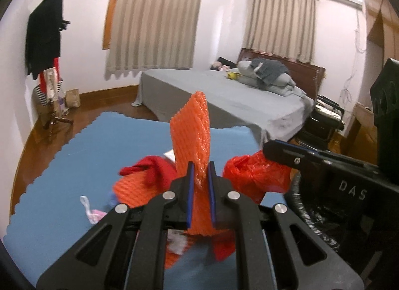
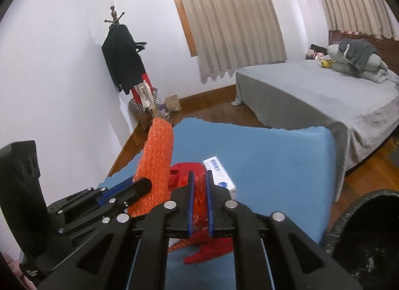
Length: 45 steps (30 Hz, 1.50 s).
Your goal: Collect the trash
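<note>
My left gripper (image 1: 201, 167) is shut on a sheet of orange bubble wrap (image 1: 192, 130) and holds it upright above the blue mat (image 1: 74, 165). The same wrap (image 2: 155, 160) shows in the right wrist view beside the left gripper (image 2: 139, 185). My right gripper (image 2: 199, 177) is shut on a red plastic bag (image 2: 197, 200), which also shows in the left wrist view (image 1: 251, 175) under the right gripper's fingers (image 1: 281, 151). A red cloth (image 1: 152, 167) and a white box (image 2: 219, 175) lie on the mat.
A black bin (image 2: 369, 240) with a bin liner stands at the right, also in the left wrist view (image 1: 319, 220). Small pink and white scraps (image 1: 92, 211) lie on the mat. A grey bed (image 1: 224, 100) stands behind, a coat stand (image 1: 47, 48) at the left wall.
</note>
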Each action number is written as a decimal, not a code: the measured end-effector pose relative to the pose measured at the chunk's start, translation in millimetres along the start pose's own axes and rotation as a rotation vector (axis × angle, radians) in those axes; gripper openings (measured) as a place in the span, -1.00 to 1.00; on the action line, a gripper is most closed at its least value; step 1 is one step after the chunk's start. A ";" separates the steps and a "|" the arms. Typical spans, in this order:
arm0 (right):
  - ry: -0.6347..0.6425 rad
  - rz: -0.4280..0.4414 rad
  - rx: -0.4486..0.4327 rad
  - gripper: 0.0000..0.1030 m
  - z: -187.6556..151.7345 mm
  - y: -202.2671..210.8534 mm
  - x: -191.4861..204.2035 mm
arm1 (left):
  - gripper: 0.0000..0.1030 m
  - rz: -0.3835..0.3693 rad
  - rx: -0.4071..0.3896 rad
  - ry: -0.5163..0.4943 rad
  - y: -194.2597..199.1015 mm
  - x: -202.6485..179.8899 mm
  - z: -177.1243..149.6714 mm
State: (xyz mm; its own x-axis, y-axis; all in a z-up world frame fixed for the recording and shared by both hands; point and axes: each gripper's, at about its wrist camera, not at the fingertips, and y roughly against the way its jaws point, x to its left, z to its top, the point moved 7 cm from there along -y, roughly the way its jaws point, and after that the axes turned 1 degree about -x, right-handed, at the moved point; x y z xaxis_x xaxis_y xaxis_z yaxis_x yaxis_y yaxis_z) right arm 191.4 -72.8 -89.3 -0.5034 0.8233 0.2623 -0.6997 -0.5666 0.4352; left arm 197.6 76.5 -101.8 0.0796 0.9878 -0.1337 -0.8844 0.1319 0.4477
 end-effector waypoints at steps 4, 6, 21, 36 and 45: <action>-0.021 -0.028 0.010 -0.84 -7.0 4.8 -17.2 | -0.81 -0.026 0.015 -0.016 -5.9 -14.5 -6.5; -0.028 -0.035 0.020 -0.84 -12.0 -0.6 -23.3 | -0.81 -0.031 0.033 -0.020 -10.5 -17.8 -13.1; -0.046 -0.134 0.186 -0.32 -78.1 -41.7 -53.4 | -0.81 -0.021 0.162 0.006 -29.4 7.2 -63.1; -0.046 -0.334 0.191 0.06 -77.9 -32.2 -117.0 | -0.81 -0.057 0.149 0.003 -48.5 -4.3 -55.7; -0.066 -0.342 0.268 0.05 -92.1 -62.4 -126.3 | -0.81 -0.063 0.156 -0.001 -59.2 -13.3 -54.5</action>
State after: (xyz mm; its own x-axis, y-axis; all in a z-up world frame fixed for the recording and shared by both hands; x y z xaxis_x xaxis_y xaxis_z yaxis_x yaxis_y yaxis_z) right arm 252.0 -144.7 -229.0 -0.2262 0.9673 0.1150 -0.6599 -0.2390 0.7124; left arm 223.8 51.0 -174.7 0.1337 0.9772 -0.1649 -0.7957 0.2050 0.5699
